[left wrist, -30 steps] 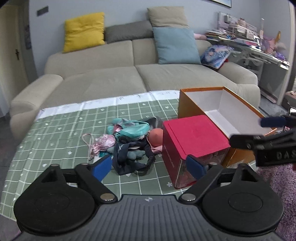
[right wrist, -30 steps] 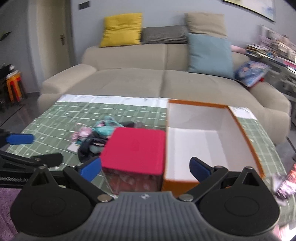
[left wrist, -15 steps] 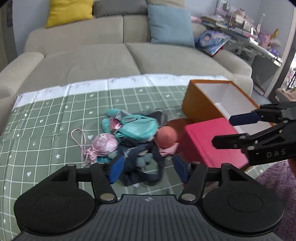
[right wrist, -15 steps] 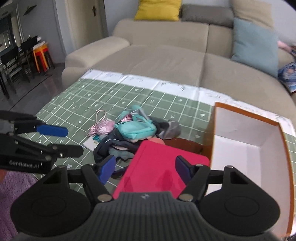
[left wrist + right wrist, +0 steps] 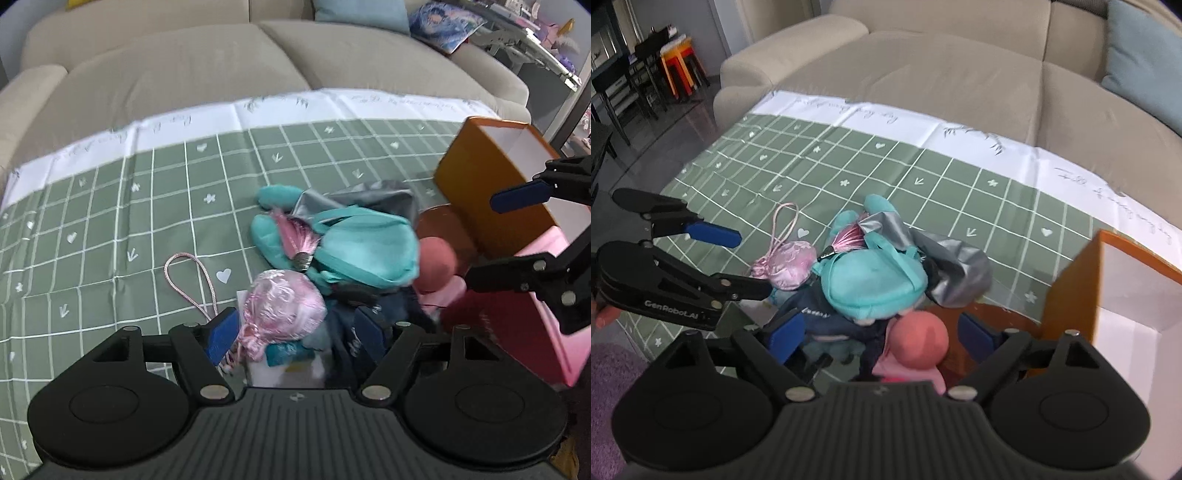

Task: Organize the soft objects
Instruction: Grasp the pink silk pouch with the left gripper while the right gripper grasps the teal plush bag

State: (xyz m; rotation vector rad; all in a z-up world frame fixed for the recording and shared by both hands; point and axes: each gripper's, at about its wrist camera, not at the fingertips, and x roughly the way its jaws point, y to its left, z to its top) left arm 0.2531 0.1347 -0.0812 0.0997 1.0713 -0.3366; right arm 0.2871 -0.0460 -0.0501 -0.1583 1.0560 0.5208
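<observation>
A heap of soft things lies on the green checked tablecloth point(image 5: 110, 229): a teal mini backpack point(image 5: 364, 249) point(image 5: 871, 280), a pink satin pouch point(image 5: 282, 306) point(image 5: 788, 264) with a cord, a silver-grey bag point(image 5: 945, 266), dark blue cloth point(image 5: 820, 317) and a salmon-pink plush ball point(image 5: 437, 264) point(image 5: 918, 341). My left gripper point(image 5: 295, 334) is open, its jaws either side of the pink pouch. My right gripper point(image 5: 877, 334) is open over the plush ball and dark cloth.
An open orange box with a white inside point(image 5: 495, 173) point(image 5: 1115, 295) stands right of the heap. A red box point(image 5: 517, 332) lies in front of it. A beige sofa point(image 5: 177, 74) runs behind the table. A purple rug point(image 5: 609, 365) lies at the near left.
Both grippers have moved forward and down over the heap. The left now straddles the pink pouch; the right has passed over the red box to the plush ball.
</observation>
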